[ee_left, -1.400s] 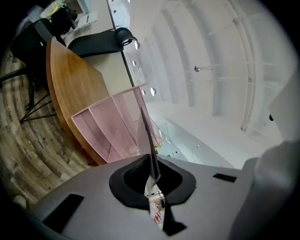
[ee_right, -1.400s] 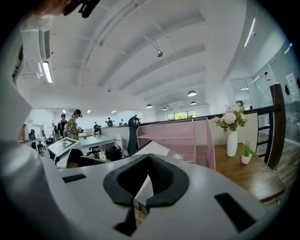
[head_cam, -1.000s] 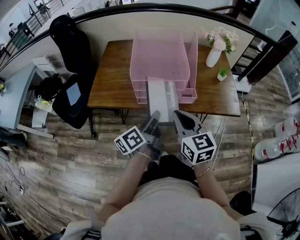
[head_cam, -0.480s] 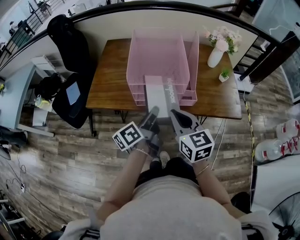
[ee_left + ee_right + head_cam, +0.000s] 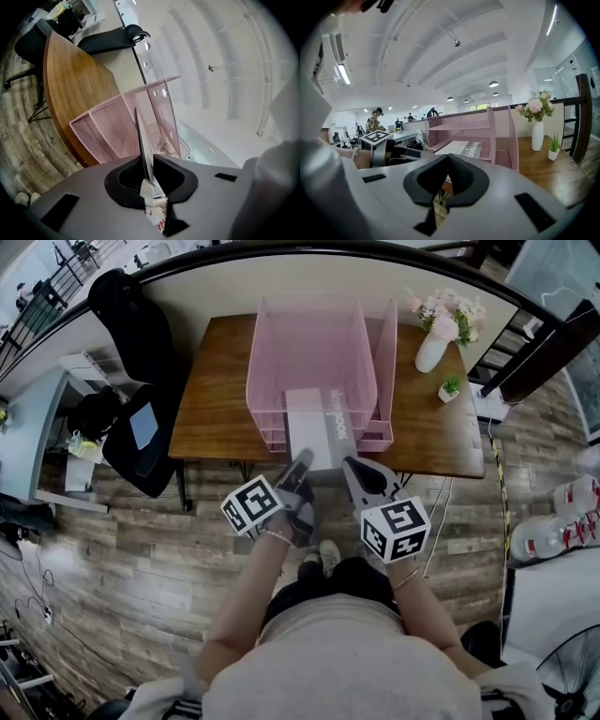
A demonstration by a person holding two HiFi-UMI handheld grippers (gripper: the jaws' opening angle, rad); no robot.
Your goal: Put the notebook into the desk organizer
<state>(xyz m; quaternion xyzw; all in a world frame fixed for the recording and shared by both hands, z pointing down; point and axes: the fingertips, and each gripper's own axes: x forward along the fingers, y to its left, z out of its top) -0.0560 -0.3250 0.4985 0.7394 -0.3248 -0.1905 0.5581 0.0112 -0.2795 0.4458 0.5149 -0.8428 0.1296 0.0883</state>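
Observation:
A pink mesh desk organizer stands on the wooden desk. The grey notebook lies flat in one of its lower tiers, with its near end sticking out past the desk's front edge. My left gripper is at that near end. In the left gripper view the notebook runs edge-on between the jaws of the left gripper, which have just been opening and stand slightly parted. My right gripper is beside the notebook's near right corner, its pads together on nothing. Ahead of it are the notebook and the organizer.
A white vase of flowers and a small potted plant stand on the desk's right part. A black office chair sits left of the desk. A curved partition wall runs behind the desk. The person's shoe is on the wooden floor below.
Both grippers have moved toward the desk, and the notebook has slid a little farther into the organizer.

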